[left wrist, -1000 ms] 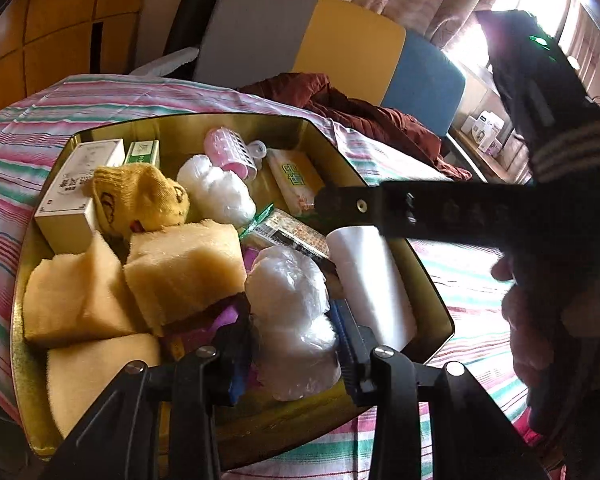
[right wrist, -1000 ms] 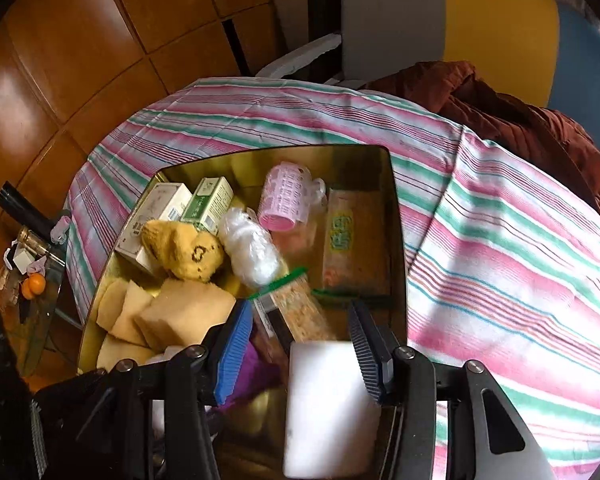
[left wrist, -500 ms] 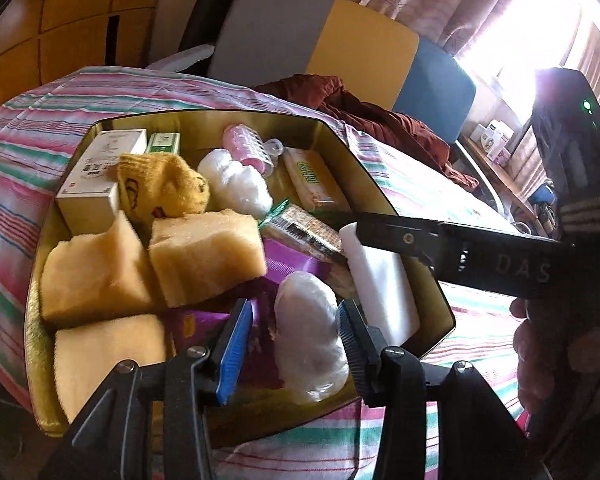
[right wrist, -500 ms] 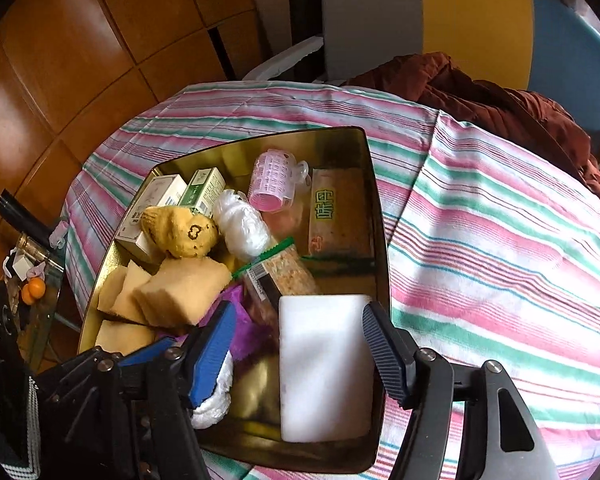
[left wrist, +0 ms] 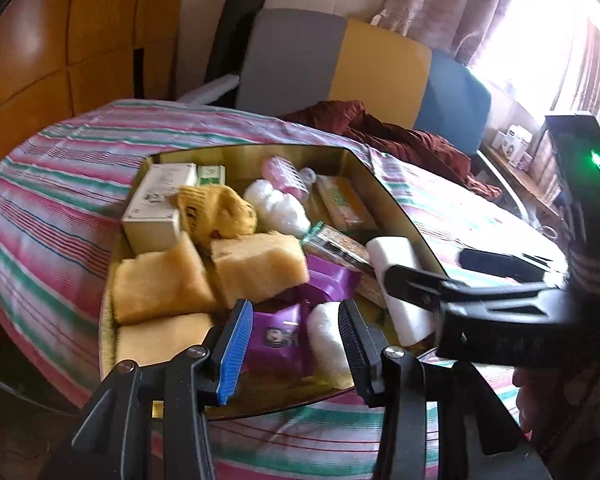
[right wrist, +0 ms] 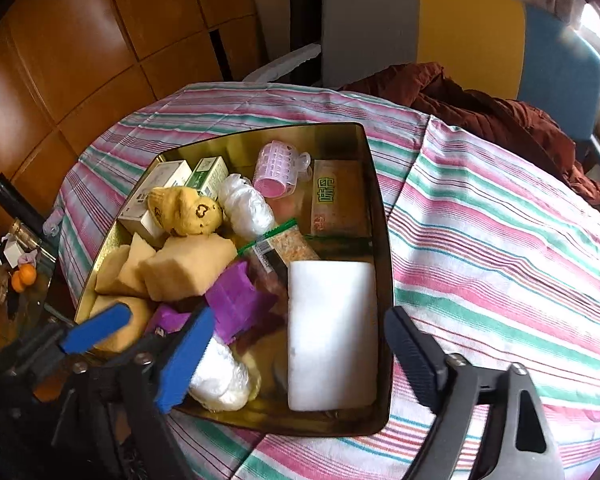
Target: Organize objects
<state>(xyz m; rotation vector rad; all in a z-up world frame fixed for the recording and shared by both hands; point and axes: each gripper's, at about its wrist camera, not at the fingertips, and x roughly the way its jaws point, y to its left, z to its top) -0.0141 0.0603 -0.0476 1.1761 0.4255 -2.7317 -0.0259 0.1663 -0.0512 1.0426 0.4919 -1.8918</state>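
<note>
On the table (right wrist: 500,240) stands a tin (right wrist: 384,240); inside, a foam block (right wrist: 332,332) lies right of a bagged wad (right wrist: 220,376), boxes (right wrist: 168,184) behind.

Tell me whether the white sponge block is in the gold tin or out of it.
In. The white sponge block lies flat inside the gold tin, against its right wall; the right gripper is open above it.
</note>
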